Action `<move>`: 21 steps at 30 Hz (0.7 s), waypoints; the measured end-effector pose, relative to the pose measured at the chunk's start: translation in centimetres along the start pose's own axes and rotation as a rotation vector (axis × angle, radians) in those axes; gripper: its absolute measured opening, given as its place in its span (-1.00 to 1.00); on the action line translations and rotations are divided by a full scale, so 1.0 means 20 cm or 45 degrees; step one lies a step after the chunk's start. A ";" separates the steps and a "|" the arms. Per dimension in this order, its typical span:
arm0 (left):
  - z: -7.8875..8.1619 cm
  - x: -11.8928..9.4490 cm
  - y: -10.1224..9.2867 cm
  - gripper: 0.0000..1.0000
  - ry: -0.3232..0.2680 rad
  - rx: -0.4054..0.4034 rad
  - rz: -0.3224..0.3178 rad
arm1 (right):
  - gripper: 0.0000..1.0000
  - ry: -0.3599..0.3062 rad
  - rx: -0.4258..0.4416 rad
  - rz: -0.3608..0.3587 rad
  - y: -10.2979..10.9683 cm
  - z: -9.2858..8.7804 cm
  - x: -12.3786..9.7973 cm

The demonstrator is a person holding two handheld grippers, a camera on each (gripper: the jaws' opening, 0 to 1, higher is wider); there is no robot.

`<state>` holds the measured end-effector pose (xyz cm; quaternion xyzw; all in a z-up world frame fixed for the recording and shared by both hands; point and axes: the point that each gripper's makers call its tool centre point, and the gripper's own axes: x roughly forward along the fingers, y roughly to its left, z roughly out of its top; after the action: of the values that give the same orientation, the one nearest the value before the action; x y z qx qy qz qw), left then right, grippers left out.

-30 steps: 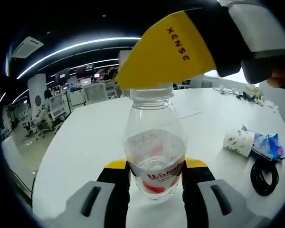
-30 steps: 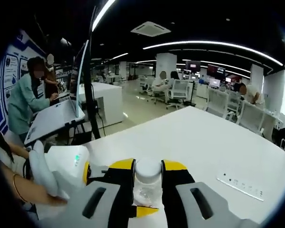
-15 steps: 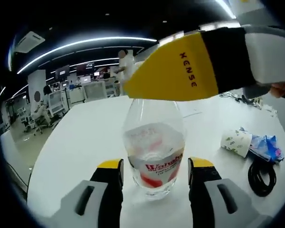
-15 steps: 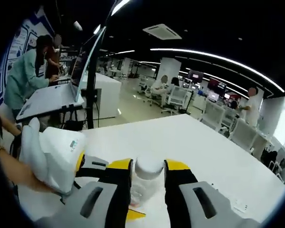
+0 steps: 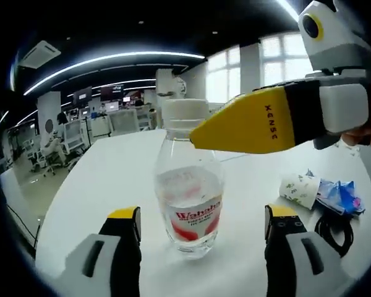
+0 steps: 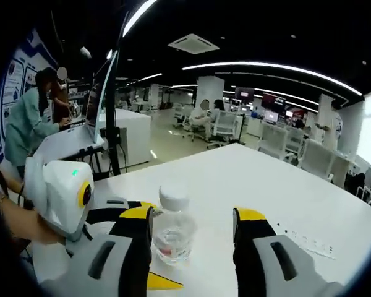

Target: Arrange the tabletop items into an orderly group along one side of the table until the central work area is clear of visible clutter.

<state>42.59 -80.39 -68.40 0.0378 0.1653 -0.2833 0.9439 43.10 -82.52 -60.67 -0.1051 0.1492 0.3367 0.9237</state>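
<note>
bottle (image 5: pixel 188 192) neck: partly hidden behind the right tool's yellow jaw
black cable (image 5: pixel 334 228): cut off by the edge
paper cup (image 5: pixel 298 189) print: too small to tell

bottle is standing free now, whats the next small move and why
Probably back both tongs away from the bottle and head for the paper cup lying on its side by the blue wrapper and black cable. The left tongs and right tongs are both open with clear gaps to the upright, capped bottle, while those three things lie loose on the table.
</note>
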 end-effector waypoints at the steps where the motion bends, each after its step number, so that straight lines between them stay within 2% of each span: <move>1: 0.00 -0.01 0.00 0.68 -0.001 -0.001 0.004 | 0.11 0.007 0.008 0.005 0.00 0.00 -0.01; 7: 0.03 -0.06 -0.03 0.71 0.007 0.010 -0.011 | 0.20 0.033 0.034 0.036 -0.03 -0.06 -0.16; 10: 0.04 -0.11 -0.04 0.75 0.012 0.051 -0.001 | 0.20 0.050 0.053 0.033 -0.07 -0.11 -0.25; 14: 0.06 -0.14 -0.05 0.85 0.009 0.045 -0.005 | 0.20 0.063 0.115 0.004 -0.11 -0.15 -0.34; 18: 0.09 -0.18 -0.10 0.89 0.002 0.058 -0.027 | 0.17 0.077 0.095 -0.051 -0.17 -0.21 -0.44; 21: 0.10 -0.20 -0.13 0.93 -0.005 0.056 -0.036 | 0.17 0.084 0.143 -0.066 -0.21 -0.26 -0.49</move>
<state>38.68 -80.83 -65.15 0.0557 0.1576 -0.3004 0.9390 37.59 -92.93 -61.81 -0.0679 0.1956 0.3000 0.9312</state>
